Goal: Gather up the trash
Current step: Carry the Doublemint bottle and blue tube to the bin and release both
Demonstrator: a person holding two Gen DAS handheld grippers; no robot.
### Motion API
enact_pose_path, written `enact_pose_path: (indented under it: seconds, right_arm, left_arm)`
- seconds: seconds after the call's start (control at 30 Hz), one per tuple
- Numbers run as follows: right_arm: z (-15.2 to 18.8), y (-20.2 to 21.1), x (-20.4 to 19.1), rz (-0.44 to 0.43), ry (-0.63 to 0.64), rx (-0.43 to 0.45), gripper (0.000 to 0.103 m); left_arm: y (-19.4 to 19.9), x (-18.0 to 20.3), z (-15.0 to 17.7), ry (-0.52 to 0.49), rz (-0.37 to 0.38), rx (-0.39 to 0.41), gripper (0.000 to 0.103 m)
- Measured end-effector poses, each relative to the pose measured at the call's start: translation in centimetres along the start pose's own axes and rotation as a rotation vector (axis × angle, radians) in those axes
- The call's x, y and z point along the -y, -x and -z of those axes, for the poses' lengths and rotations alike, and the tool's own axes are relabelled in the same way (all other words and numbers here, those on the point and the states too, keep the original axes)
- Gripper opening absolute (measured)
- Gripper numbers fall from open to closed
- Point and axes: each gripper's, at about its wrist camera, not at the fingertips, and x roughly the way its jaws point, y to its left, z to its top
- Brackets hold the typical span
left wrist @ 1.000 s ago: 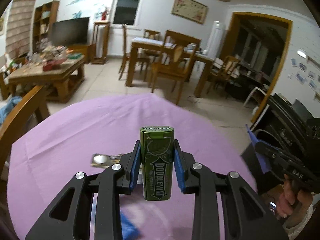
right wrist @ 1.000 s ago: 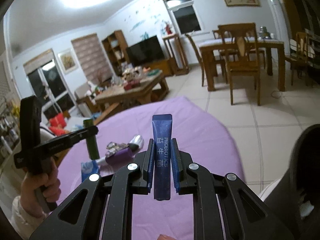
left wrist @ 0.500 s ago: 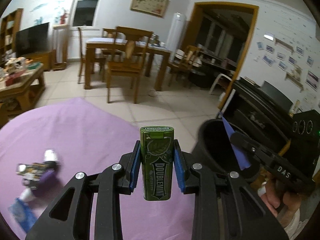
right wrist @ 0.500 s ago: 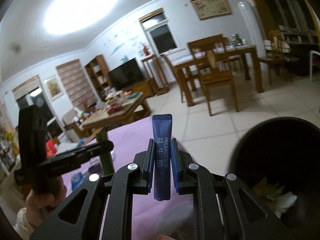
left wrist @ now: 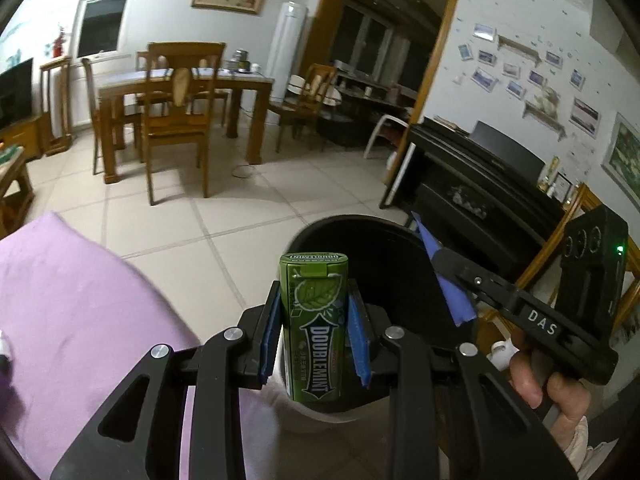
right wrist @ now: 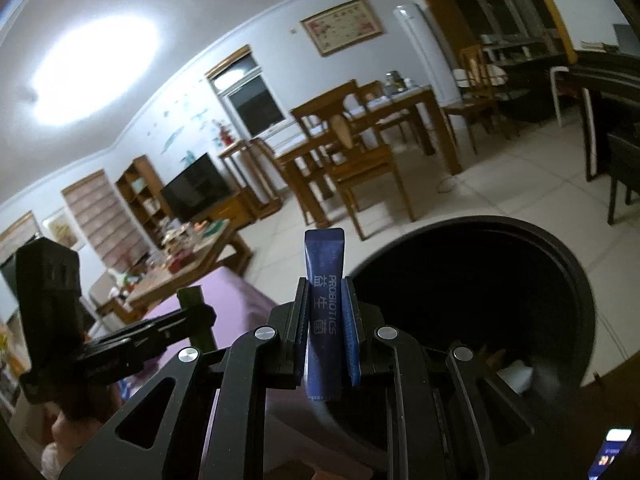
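Observation:
My left gripper (left wrist: 315,334) is shut on a green Doublemint gum box (left wrist: 315,324), held upright just in front of the near rim of a black trash bin (left wrist: 384,256). My right gripper (right wrist: 325,330) is shut on a blue probiotics sachet (right wrist: 324,312), held upright beside the bin (right wrist: 560,264). In the left wrist view the right gripper (left wrist: 452,268) holds the sachet (left wrist: 444,276) over the bin's opening. In the right wrist view the left gripper (right wrist: 192,314) and gum box (right wrist: 191,298) show at left. Pale trash (right wrist: 516,374) lies inside the bin.
A table with a purple cloth (left wrist: 68,308) lies to the left of the bin. Tiled floor (left wrist: 224,208) stretches beyond. A dining table with chairs (left wrist: 176,100) stands farther back, a black piano (left wrist: 480,184) to the right, a cluttered coffee table (right wrist: 188,256) at the left.
Both grippers have swung right, from over the purple table to the black bin, still holding the gum box and the sachet. The trash left on the table has gone out of view.

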Motion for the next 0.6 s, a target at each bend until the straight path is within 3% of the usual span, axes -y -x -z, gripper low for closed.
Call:
enact_pose_path:
  seconds: [0.43,0.6]
  right_arm:
    - [1.1,1.3,4.5,0.058,-0.085,0.011,0.016]
    - [1.7,1.7,4.5,0.079,-0.107,0.013,0.016]
  left_arm:
    - [-4.0,3.7,0.6,-0.066,0.047,-0.076,0.03]
    - [-4.7,4.9,0.6,-0.09,0.055,-0.085,0.03]
